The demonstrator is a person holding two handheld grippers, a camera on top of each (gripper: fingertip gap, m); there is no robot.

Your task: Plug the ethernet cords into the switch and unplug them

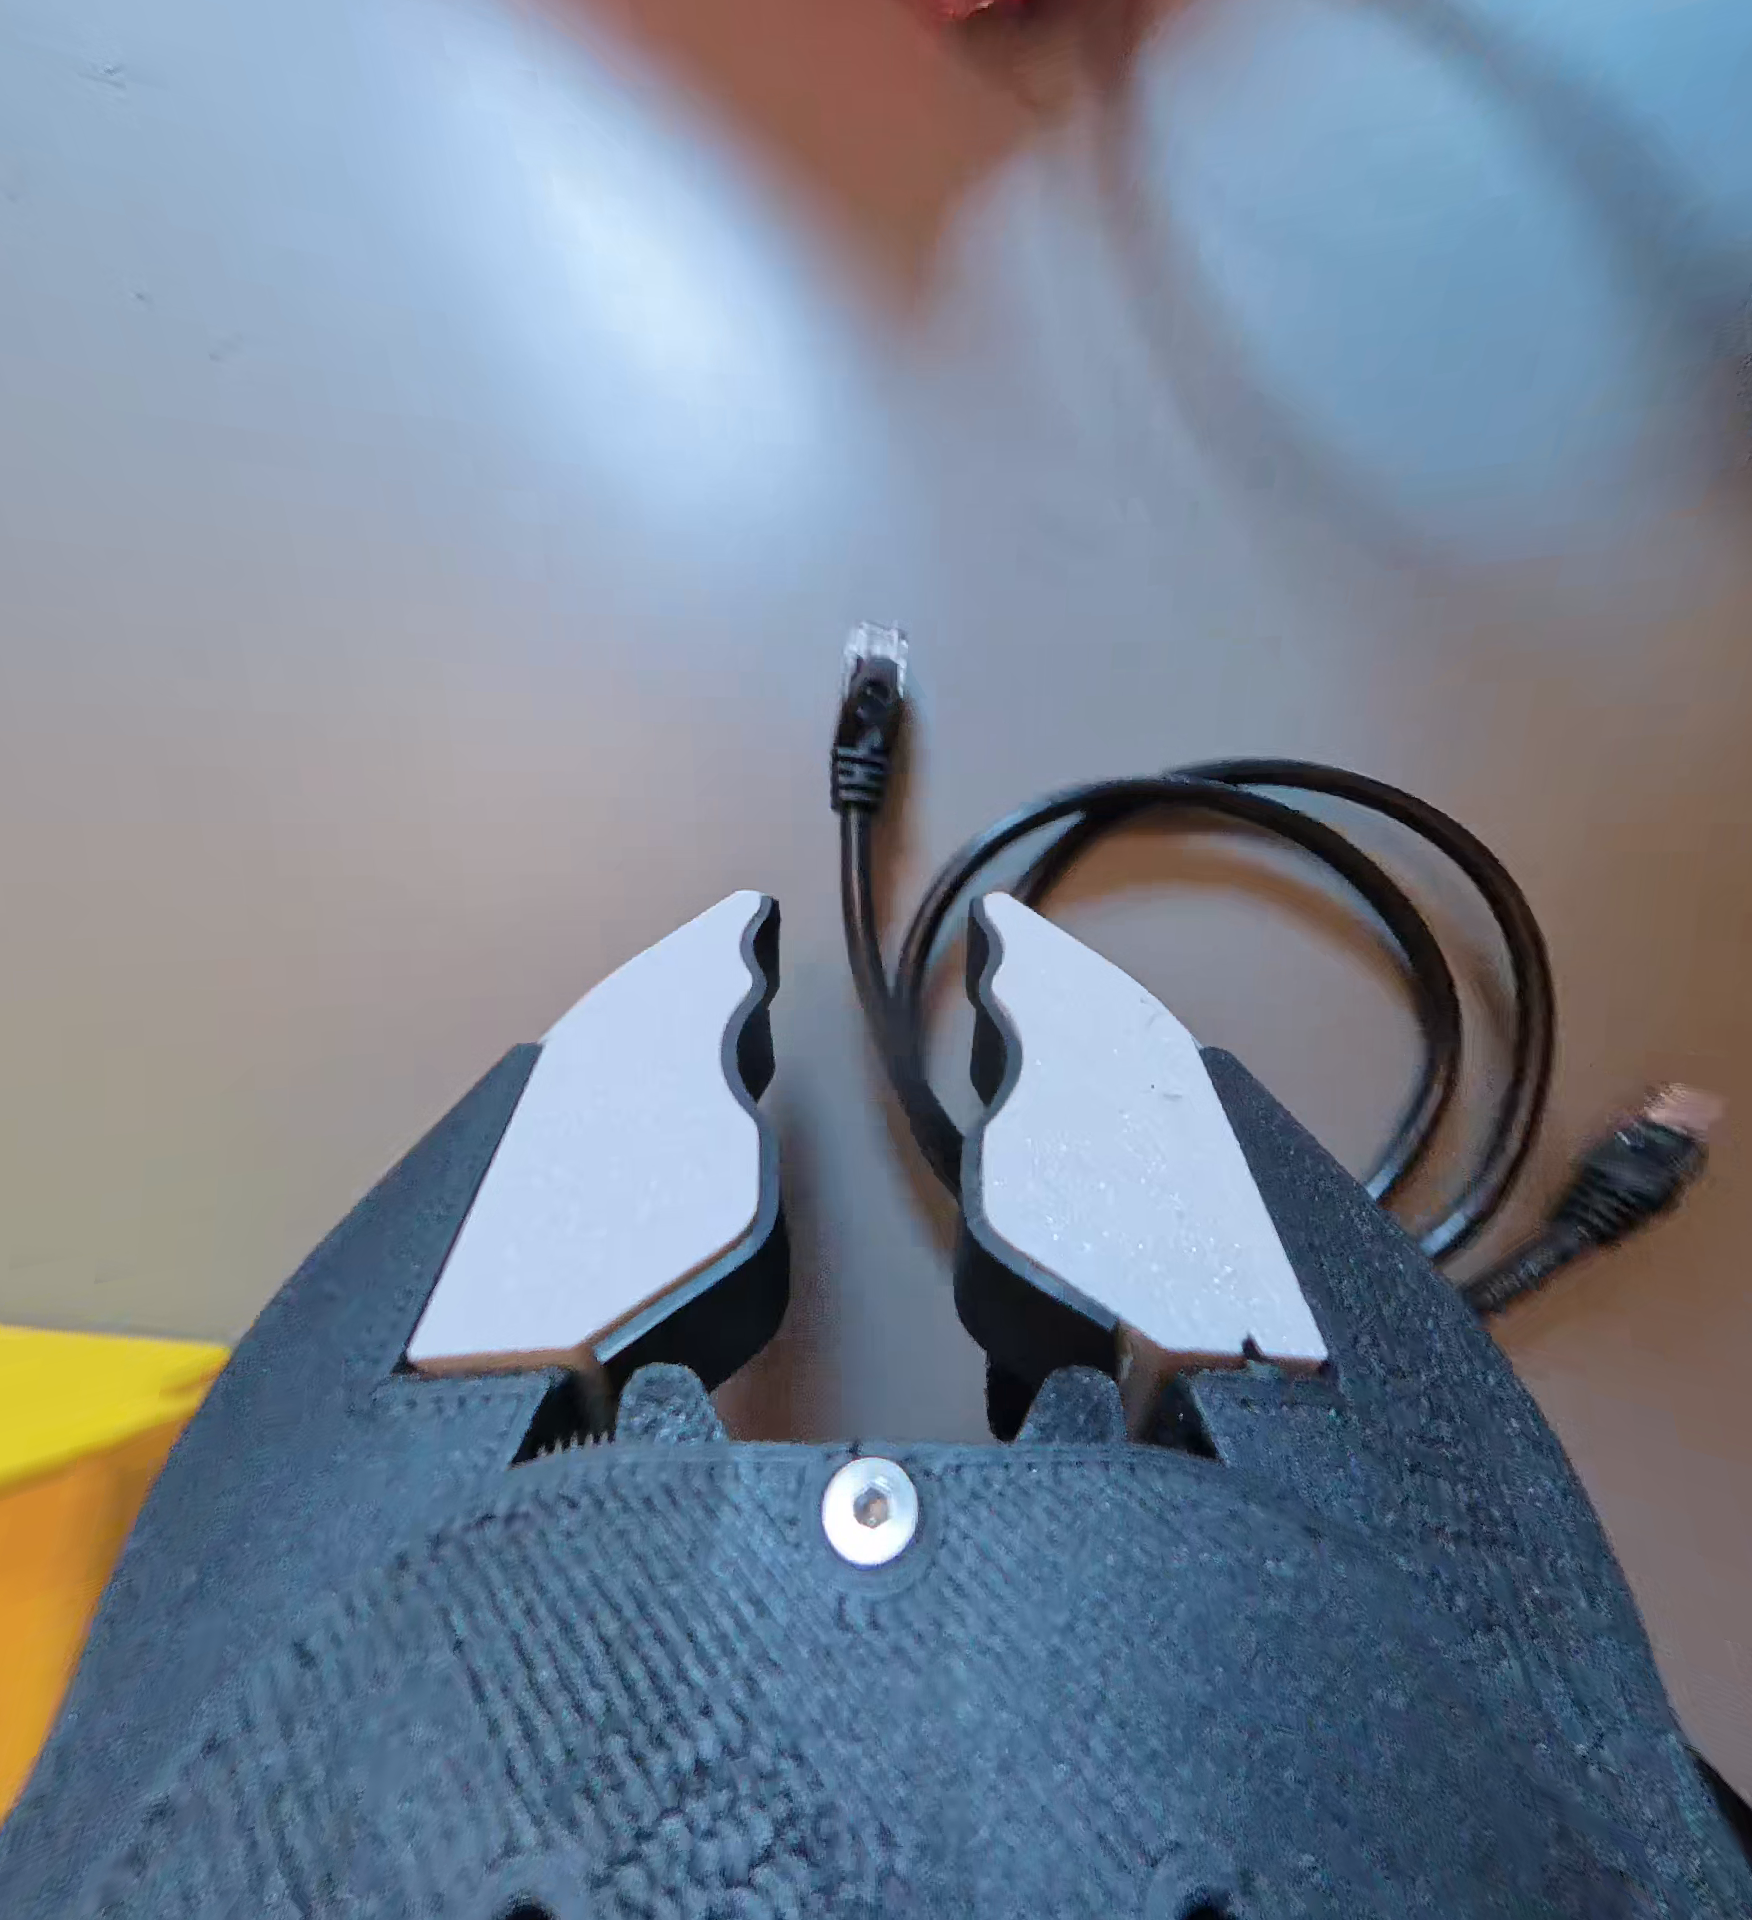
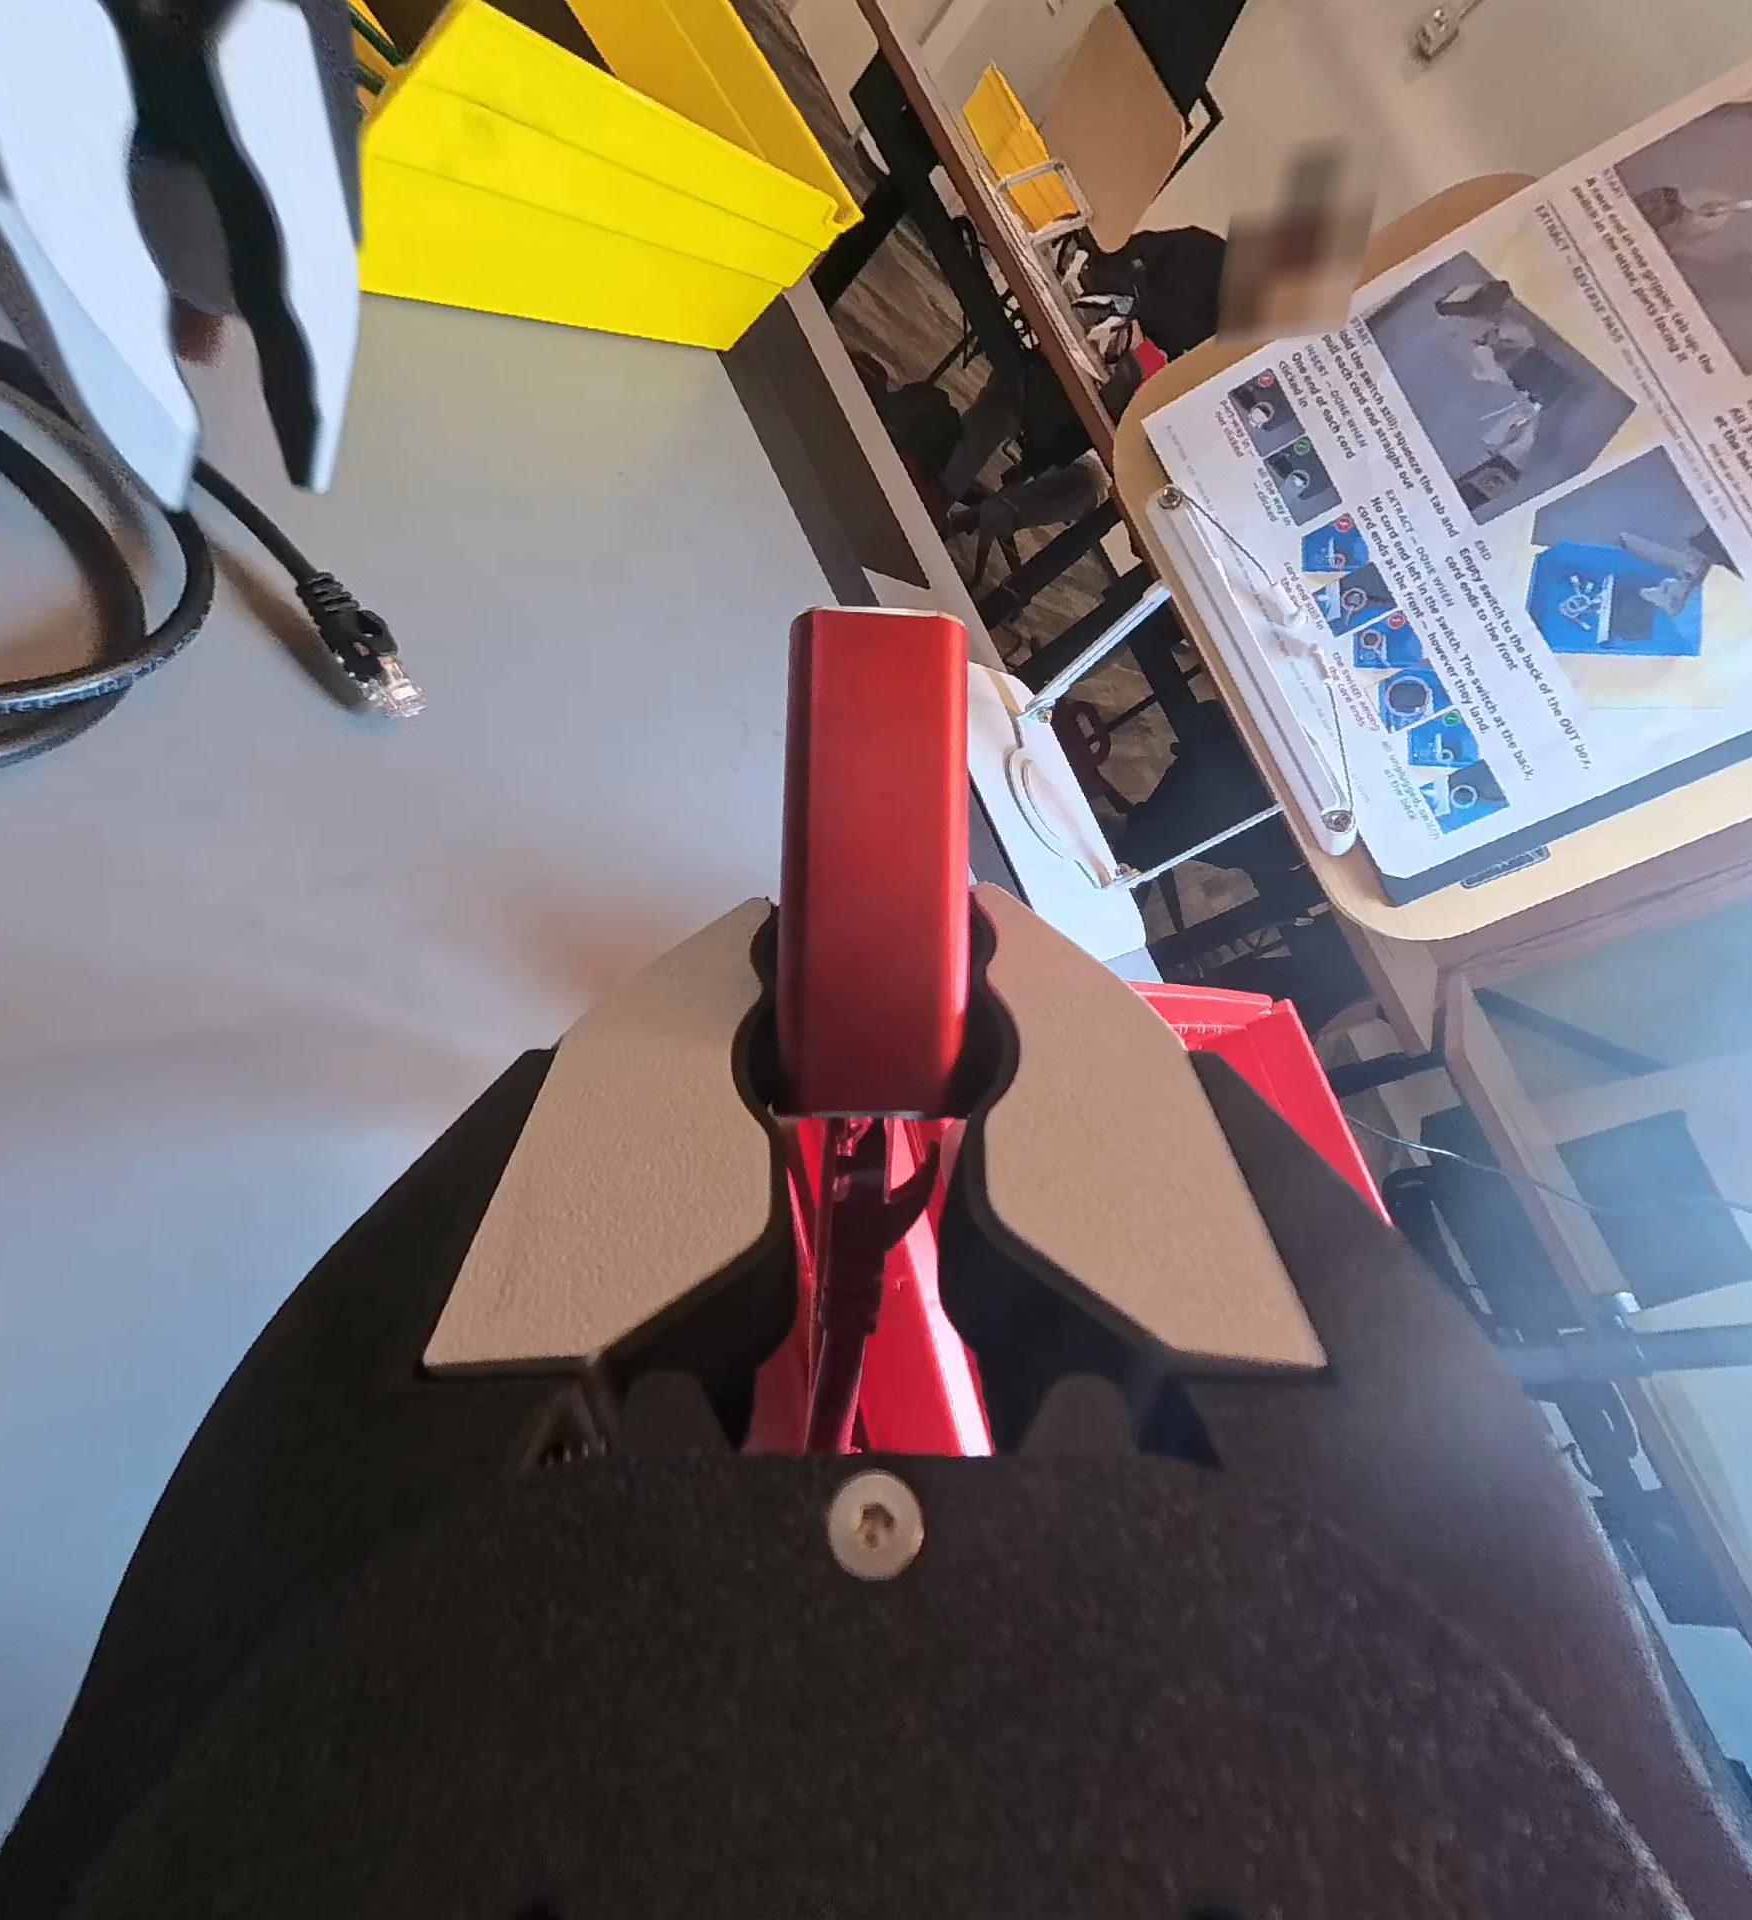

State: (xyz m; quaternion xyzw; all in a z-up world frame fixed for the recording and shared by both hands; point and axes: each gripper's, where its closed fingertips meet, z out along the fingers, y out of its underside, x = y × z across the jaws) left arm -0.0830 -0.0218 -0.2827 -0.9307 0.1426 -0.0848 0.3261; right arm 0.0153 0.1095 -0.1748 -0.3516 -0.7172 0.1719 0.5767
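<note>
Right gripper (image 2: 872,997) clamped on red switch (image 2: 872,831), left gripper (image 1: 872,935) parted, empty

bright, even light; motion blur top; wide-angle edge distortion

A workshop or lab: yellow storage bins (image 2: 581,197), worktables (image 2: 539,644), an illustrated instruction sheet (image 2: 1537,520) on a stand.

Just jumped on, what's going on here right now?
The right gripper is clamped on a red switch, held above the grey table, with a black cord apparently plugged into its near end. The left gripper is open and empty, just above a coiled black ethernet cord lying on the table, with one plug just ahead of its fingertips. Yellow bins sit behind.
</note>
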